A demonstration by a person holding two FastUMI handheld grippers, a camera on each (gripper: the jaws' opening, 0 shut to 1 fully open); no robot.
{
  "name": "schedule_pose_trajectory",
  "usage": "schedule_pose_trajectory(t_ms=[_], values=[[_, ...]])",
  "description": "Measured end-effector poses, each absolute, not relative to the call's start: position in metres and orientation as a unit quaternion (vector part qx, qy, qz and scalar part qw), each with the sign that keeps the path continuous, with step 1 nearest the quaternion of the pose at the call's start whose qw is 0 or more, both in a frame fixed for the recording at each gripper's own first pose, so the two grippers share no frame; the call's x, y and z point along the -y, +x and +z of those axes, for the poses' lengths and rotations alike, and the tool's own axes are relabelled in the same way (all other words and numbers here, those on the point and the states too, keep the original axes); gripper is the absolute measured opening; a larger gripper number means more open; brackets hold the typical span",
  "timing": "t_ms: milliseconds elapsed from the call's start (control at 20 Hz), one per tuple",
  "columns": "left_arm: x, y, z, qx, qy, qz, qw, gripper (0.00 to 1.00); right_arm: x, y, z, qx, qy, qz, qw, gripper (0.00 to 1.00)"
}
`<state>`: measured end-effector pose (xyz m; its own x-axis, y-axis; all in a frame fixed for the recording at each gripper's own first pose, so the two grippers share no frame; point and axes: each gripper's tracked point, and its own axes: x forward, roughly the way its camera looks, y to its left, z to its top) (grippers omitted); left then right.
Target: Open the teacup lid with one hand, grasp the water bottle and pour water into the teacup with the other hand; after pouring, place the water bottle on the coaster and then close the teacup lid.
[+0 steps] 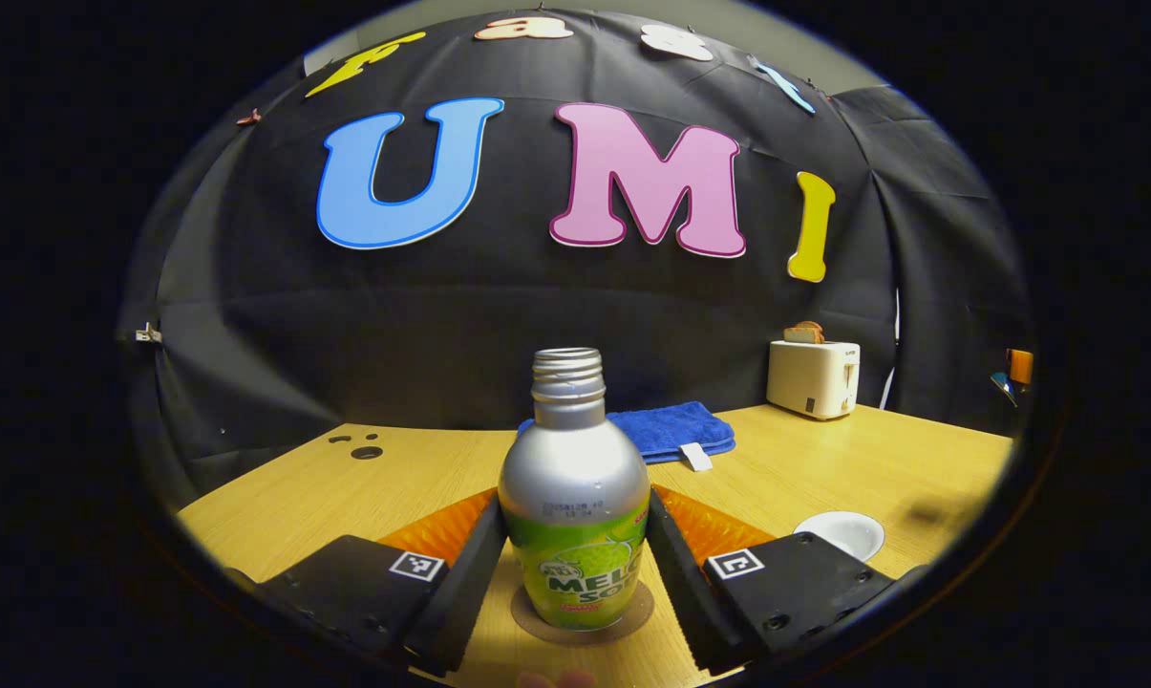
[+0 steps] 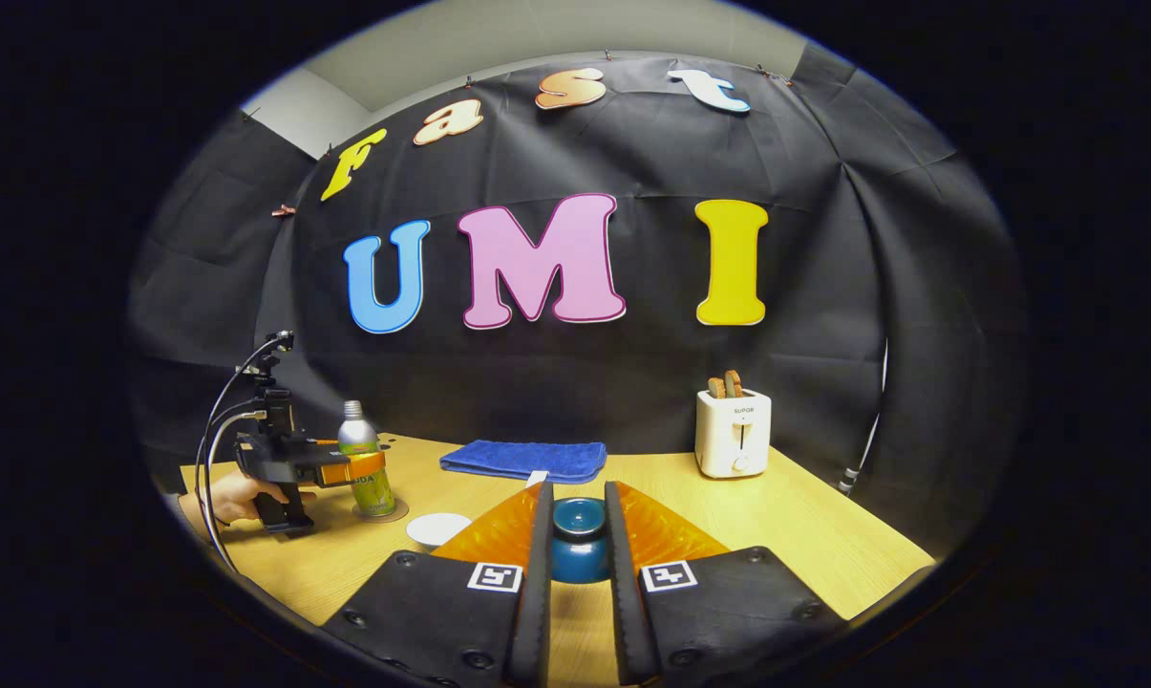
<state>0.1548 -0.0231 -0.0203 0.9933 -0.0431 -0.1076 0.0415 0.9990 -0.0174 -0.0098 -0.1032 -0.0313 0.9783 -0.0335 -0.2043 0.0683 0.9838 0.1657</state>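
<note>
Water bottle (image 1: 575, 497) stands upright on a round coaster (image 1: 632, 616) on the desk (image 1: 422, 468), uncapped, its threaded neck bare; most of the coaster is hidden under the bottle's base and only its rim shows. The left gripper (image 1: 575, 573) straddles the bottle with one finger at each side of the lower body, and from the left gripper view it is hard to tell whether both fingers (image 1: 470, 573) press on it or stand just off it. In the right gripper view that same gripper comes in level from the left, a hand (image 2: 236, 497) wrapped around its handle and cables looping up behind it; the arm behind is cut off at the edge. A small white lid or dish (image 2: 438, 527) lies on the desk just beside the coaster; which it is cannot be made out. The right gripper (image 2: 580, 564) is closed on a dark blue teacup (image 2: 580, 535), whose sides are hidden by the fingers so only its rim and front show. Farther back lie a folded blue towel (image 2: 527, 461) and a white toaster (image 2: 734, 432) holding bread.
</note>
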Motion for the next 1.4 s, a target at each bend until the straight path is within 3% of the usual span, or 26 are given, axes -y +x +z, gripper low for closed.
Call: schedule_pose_trajectory(t_ms=[300,900,1400], values=[[0.02,0.14,-0.022,-0.052,0.004,-0.024,0.998,0.87,0.086,-0.006,-0.036,-0.108,0.085,-0.011,0.99,0.31],[0.012,0.063,-0.026,-0.051,-0.022,-0.045,0.997,0.87,-0.037,0.044,-0.071,-0.151,0.13,0.095,0.975,0.3],[-0.003,0.031,-0.024,-0.038,-0.007,-0.049,0.998,0.87,-0.067,0.107,-0.147,-0.229,0.127,0.078,0.962,0.31]])
